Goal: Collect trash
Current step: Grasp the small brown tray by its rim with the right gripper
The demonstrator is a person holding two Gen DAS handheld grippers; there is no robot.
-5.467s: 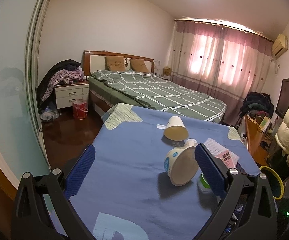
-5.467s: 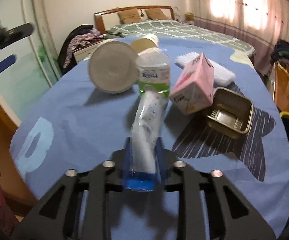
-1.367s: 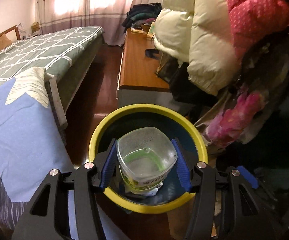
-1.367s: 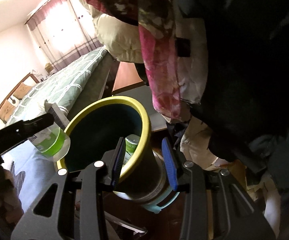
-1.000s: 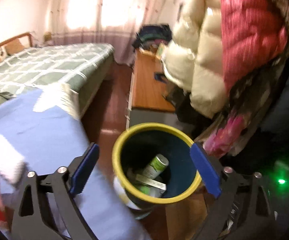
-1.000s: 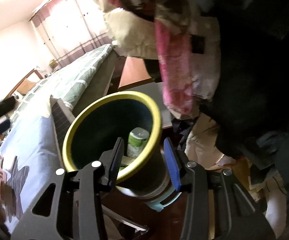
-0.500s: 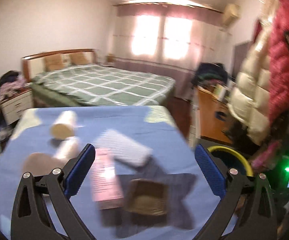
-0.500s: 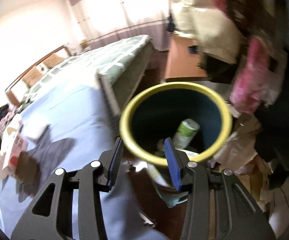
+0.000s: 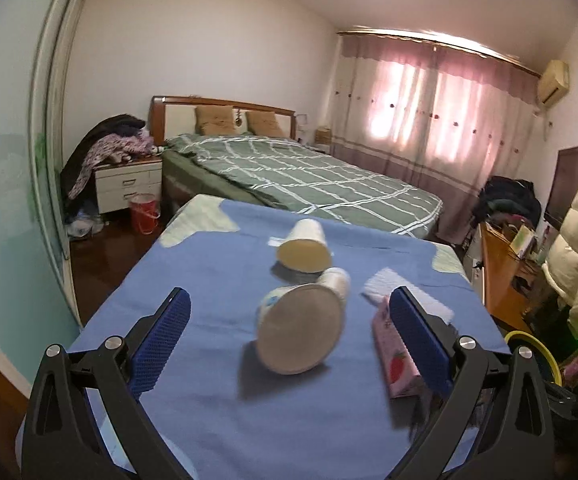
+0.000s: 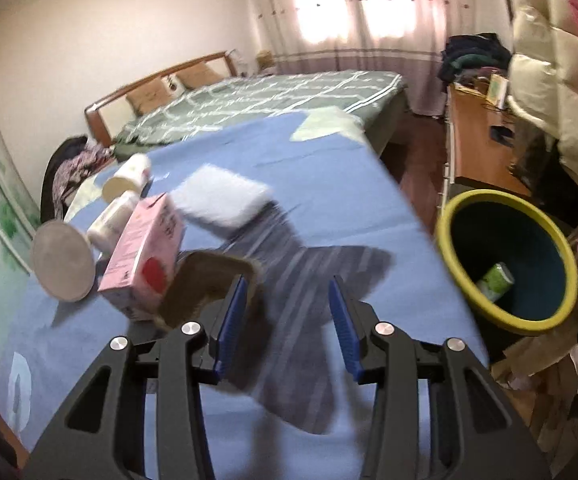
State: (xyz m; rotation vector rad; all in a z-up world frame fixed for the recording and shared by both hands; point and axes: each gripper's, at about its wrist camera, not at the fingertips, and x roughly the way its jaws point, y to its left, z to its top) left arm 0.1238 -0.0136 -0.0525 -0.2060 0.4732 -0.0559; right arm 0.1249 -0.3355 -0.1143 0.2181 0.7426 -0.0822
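Both claws are empty. The left claw [image 9: 287,330] gapes wide above the blue surface [image 9: 209,272], framing a tipped tub [image 9: 301,330], likely so its broad body can fit between the jaws. The right claw [image 10: 285,316] stands partly open over the cloth's dark star, beside a brown tray [image 10: 205,288] and a pink carton [image 10: 145,252]. The bin [image 10: 507,258] sits on the floor off the surface's edge, within easy reach, trash inside.

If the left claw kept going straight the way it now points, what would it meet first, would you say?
Most likely the big round tub lying on its side on the blue cloth, centred between the open left claw; depth is hard to judge.
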